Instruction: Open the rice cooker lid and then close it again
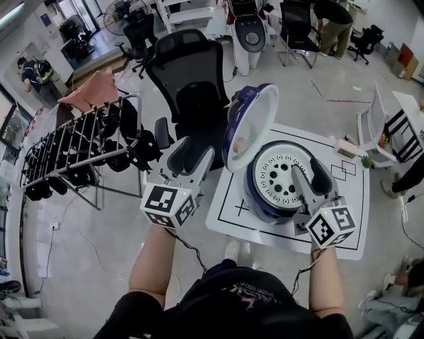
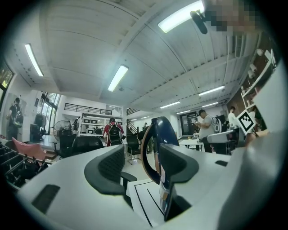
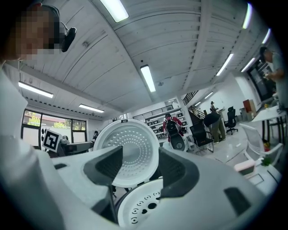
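Note:
The dark blue rice cooker (image 1: 260,204) stands on a white table (image 1: 344,232) with its lid (image 1: 255,119) raised upright and a white perforated inner plate (image 1: 281,175) showing. My left gripper (image 1: 191,157) hovers left of the lid, open, apart from it. In the left gripper view the lid's edge (image 2: 155,143) shows ahead, between the pads (image 2: 112,168). My right gripper (image 1: 310,177) hangs open over the cooker's right rim, nothing between its fingers. The right gripper view looks past the open gripper (image 3: 139,168) at the lid's white underside (image 3: 128,152) and the inner plate (image 3: 139,209).
A black office chair (image 1: 189,86) stands just behind the table, beside the raised lid. A metal rack (image 1: 73,145) hung with dark gear stands at the left. Black lines mark the table top. A person (image 1: 334,20) bends over at the far back.

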Demonstrator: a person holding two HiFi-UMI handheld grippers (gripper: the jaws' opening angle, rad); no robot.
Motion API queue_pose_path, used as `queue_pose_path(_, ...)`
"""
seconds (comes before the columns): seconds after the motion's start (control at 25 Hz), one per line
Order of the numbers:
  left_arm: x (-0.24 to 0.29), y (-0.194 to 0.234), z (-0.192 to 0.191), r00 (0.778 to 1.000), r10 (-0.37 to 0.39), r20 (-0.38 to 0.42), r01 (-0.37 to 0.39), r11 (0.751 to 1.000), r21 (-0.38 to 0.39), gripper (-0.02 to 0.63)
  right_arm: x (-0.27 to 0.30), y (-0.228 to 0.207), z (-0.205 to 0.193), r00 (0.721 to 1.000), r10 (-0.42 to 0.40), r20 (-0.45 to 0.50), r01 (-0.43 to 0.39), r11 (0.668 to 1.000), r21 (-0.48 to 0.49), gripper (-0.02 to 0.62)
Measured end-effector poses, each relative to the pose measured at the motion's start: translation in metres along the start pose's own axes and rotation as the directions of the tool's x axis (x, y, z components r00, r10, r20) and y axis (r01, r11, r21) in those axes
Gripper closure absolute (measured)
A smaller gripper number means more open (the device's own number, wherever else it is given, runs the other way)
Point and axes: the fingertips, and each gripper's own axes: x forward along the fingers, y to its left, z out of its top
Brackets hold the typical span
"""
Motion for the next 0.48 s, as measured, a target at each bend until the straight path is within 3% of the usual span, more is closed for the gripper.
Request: queue_pose_path(0.48, 0.068, 0.017, -0.017, 0.995, -0.092, -0.038, 0.093, 0.996, 0.016, 0.368, 0.025, -0.025, -0.003, 0.996, -0.093, 0.013, 0.092, 0.996, 0.007, 0.354)
